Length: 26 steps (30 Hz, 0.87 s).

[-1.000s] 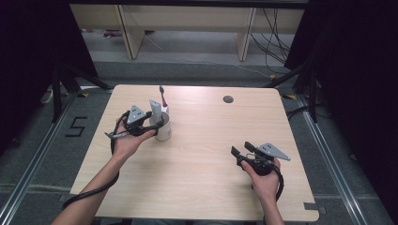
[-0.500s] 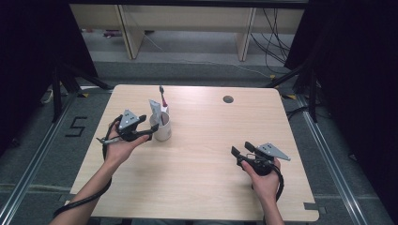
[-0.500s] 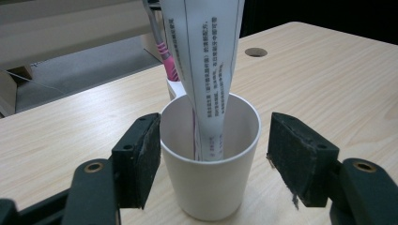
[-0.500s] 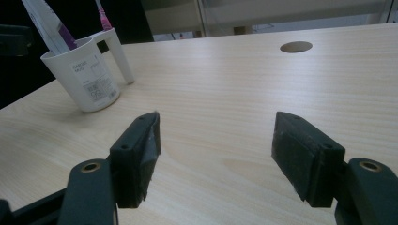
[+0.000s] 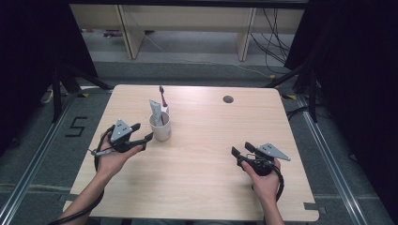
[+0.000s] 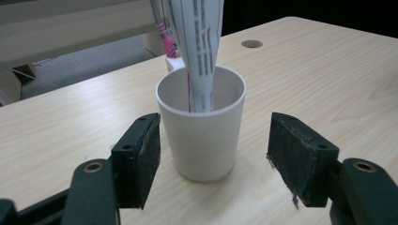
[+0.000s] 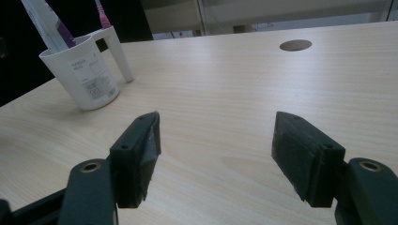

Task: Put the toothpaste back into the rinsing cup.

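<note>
Left gripper view crops tube [image 6: 199,51].

A white cup [image 5: 161,128] with a side handle stands upright on the table [image 5: 206,159], well short of the round hole [image 5: 228,99]. In it lean a white printed tube [image 5: 155,112], crimped end up, and a pink toothbrush [image 5: 163,97].

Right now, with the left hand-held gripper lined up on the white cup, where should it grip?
Grip the white cup across its lower wall, coming in level from the near side, where the left hand-held gripper already straddles it. The cup stands upright and tapers; its handle and the toothpaste tube sit clear of that line.
</note>
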{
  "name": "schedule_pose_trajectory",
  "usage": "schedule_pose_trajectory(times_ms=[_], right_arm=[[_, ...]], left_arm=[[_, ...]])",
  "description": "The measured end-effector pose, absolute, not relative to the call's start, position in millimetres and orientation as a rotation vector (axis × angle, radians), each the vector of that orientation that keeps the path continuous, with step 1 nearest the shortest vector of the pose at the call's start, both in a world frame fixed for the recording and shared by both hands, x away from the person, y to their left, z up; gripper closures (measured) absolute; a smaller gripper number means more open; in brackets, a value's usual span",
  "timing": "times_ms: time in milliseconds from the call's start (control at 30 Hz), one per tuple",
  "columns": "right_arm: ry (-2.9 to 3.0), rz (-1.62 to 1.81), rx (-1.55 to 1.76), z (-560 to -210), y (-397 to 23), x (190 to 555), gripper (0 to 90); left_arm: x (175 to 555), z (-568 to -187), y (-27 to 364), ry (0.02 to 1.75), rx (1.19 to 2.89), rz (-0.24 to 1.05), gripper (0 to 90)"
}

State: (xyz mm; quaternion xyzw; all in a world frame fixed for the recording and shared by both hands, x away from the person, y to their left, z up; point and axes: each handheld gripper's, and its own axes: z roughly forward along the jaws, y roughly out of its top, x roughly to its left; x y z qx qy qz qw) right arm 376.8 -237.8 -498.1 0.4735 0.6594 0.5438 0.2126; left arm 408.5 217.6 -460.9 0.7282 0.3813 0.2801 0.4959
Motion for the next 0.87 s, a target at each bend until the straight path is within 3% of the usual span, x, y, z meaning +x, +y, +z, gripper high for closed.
schedule_pose_trajectory(times_ms=[433, 867], right_arm=[[1.843, 1.496, 1.319, -502, -236, 376, 33.8], [1.876, 1.463, 1.318, -503, -232, 375, 33.5]], left_arm=[[376, -509, 233, 0.974, 1.71, 0.649, 34.3], [369, -522, 231, 0.963, 1.694, 0.689, 34.5]])
